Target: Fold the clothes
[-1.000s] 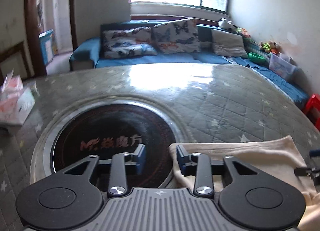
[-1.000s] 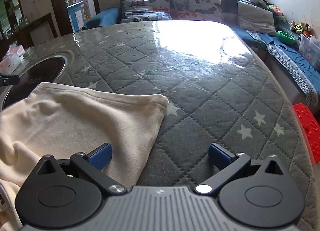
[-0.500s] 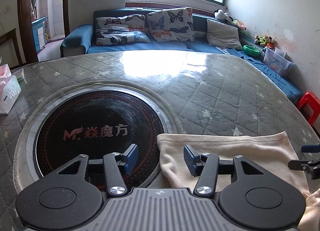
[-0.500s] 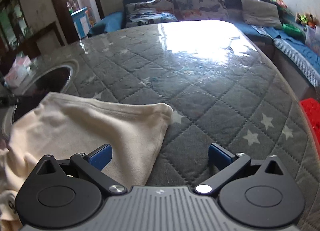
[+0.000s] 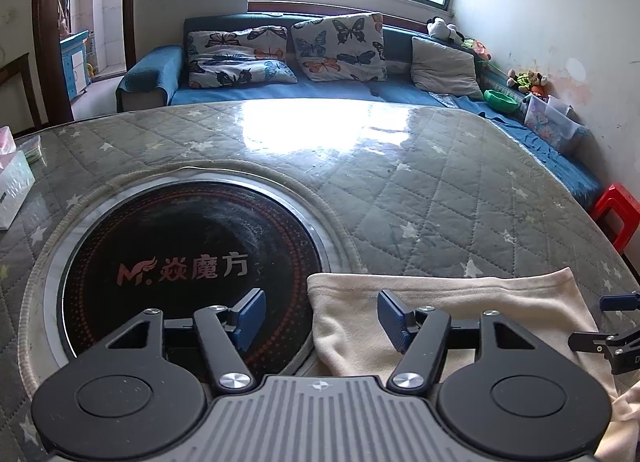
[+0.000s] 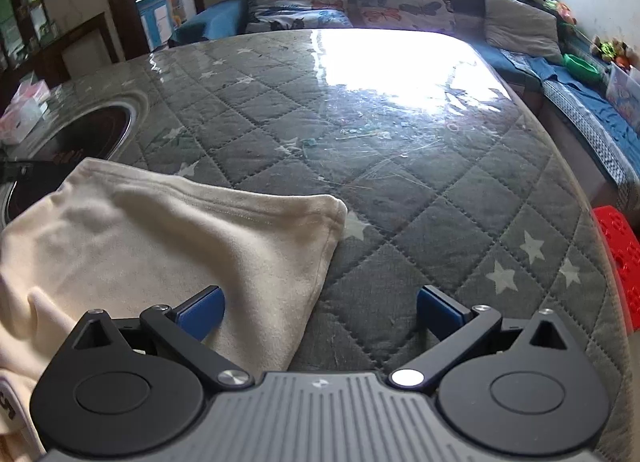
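The cream cloth (image 6: 168, 246) lay folded once on the worktop (image 6: 400, 165). Left hand-held gripper (image 5: 322, 316) was opening over its corner; right hand-held gripper (image 6: 320, 308) stayed spread. More folds looked needed.

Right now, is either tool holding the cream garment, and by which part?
Nothing is held. The left tool is opening, its pads straddling the cream garment's corner without pressing. The right tool stands wide open over its edge.
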`<state>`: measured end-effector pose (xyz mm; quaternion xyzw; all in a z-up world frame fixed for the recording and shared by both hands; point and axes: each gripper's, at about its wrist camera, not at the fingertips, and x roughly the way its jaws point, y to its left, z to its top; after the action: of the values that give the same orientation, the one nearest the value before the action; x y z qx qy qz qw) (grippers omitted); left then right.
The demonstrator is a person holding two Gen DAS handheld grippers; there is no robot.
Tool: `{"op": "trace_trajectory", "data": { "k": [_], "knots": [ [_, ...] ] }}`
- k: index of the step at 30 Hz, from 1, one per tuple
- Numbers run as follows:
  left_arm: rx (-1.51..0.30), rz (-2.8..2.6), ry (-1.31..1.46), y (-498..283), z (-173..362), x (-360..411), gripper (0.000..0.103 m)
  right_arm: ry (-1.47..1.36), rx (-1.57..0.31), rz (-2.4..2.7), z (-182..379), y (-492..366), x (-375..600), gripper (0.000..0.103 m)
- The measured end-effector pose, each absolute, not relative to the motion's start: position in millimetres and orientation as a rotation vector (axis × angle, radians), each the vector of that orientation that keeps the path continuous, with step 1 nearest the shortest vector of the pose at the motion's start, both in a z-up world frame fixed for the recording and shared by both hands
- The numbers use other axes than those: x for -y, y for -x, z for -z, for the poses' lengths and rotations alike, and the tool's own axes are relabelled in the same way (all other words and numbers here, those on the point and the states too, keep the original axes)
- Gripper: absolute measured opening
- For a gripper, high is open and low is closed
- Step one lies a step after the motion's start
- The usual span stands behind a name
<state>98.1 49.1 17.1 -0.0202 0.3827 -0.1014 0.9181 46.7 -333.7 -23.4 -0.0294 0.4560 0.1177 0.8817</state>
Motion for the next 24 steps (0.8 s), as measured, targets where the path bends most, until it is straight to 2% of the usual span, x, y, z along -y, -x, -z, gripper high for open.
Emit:
{"op": "trace_trajectory", "data": {
  "k": [2, 5, 7, 11, 13, 14, 17, 24],
  "knots": [
    [-0.789, 0.212, 0.043, -99, -17, -49, 0.065, 0.055, -0.96, -0.251, 22, -49, 335, 0.103],
    [-0.792, 0.216, 0.045, -100, -17, -50, 0.065, 0.005, -0.954, -0.266, 16, -54, 342, 0.093],
    [-0.796, 0.215, 0.048, -102, -16, -51, 0.065, -0.027, -0.947, -0.277, 11, -58, 346, 0.093],
    [-0.81, 0.216, 0.058, -107, -13, -53, 0.065, -0.043, -0.94, -0.301, 7, -67, 345, 0.084],
    [-0.819, 0.217, 0.063, -110, -10, -54, 0.064, -0.052, -0.939, -0.312, 6, -72, 344, 0.072],
    [-0.826, 0.219, 0.065, -111, -9, -54, 0.064, -0.056, -0.939, -0.317, 5, -75, 343, 0.063],
    [-0.846, 0.218, 0.075, -117, -4, -55, 0.063, -0.086, -0.955, -0.33, 7, -83, 344, 0.051],
    [-0.875, 0.222, 0.088, -125, 7, -57, 0.06, -0.069, -0.951, -0.334, 9, -88, 341, 0.039]
  ]
}}
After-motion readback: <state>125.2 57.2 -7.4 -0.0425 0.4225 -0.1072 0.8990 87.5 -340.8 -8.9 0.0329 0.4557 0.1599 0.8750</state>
